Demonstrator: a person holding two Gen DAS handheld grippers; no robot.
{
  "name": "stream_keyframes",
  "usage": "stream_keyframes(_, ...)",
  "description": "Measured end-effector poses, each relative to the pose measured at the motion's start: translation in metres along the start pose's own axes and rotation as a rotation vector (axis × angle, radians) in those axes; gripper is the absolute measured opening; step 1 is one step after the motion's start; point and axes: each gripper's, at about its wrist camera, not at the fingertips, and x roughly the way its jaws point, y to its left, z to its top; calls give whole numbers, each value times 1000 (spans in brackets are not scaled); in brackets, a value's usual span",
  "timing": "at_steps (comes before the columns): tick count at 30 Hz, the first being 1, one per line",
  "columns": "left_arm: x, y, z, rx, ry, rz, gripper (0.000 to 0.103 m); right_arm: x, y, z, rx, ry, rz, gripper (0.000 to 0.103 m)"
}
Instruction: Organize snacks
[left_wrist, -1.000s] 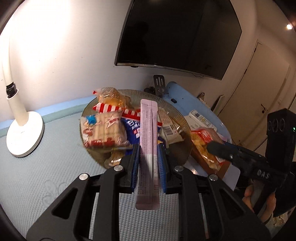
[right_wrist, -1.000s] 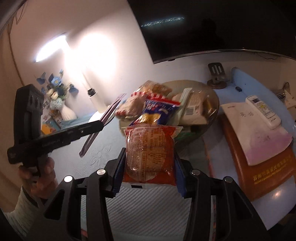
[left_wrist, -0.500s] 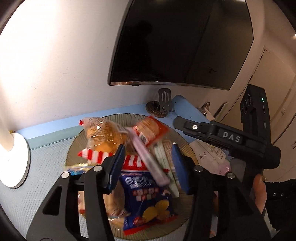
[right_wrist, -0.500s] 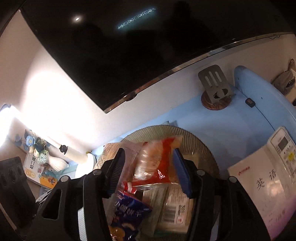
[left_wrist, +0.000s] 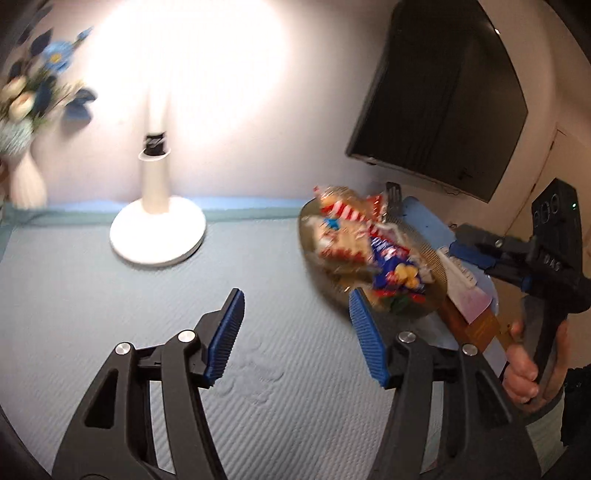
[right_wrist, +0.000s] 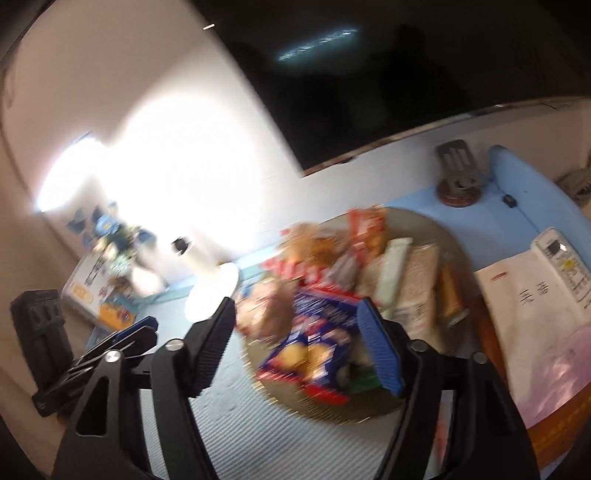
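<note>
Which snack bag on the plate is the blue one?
The blue bag with yellow snacks pictured on it, lying at the plate's near edge. The other packs look red, orange, pale or striped.

A white round-based desk lamp (left_wrist: 158, 218) stands at centre left. A white vase of blue flowers (left_wrist: 22, 122) occupies the upper left. A black wall-mounted screen (left_wrist: 443, 99) fills the upper right.

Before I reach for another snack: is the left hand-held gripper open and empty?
Open and empty. The left hand-held gripper has its blue pads wide apart, with only the table mat between them.
</note>
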Motion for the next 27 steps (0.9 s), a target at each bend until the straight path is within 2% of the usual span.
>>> stream_keyframes(2, -4, 25, -24, -28, 29, 73, 59, 6, 25, -12, -53, 24, 45, 76)
stream_keyframes(4, -9, 45, -44, -16, 38, 183, 59, 15, 53, -27, -109, 42, 66, 77)
stream_keyframes(5, -10, 52, -53, -6, 34, 232, 59, 20, 64, -36, -123, 48, 69, 83)
stream_keyframes(6, -8, 59, -58, -6, 35, 256, 60, 28, 74, -45, -124, 54, 72, 90)
stream_keyframes(9, -5, 82, -71, -27, 53, 299, 61, 69, 99, -83, -129, 115, 72, 92)
stream_keyframes(13, 0, 104, -67, -30, 16, 367, 72, 124, 127, -121, -221, 172, -61, 92)
stream_keyframes(15, 4, 111, -68, -41, 3, 378, 74, 141, 138, -130, -276, 160, -144, 92)
stream_keyframes(17, 10, 115, -72, -48, 30, 387, 74, 149, 150, -137, -355, 120, -216, 95)
stream_keyframes(19, 10, 113, -72, -37, 17, 405, 76, 153, 153, -144, -394, 93, -240, 98)
stream_keyframes(20, 12, 112, -71, -35, 15, 420, 81, 155, 152, -148, -399, 91, -249, 98)
stream_keyframes(22, 13, 111, -70, -39, 18, 469, 82, 159, 148, -151, -391, 110, -284, 98)
stream_keyframes(27, 16, 112, -72, -38, 45, 503, 83, 157, 142, -148, -367, 92, -322, 98)
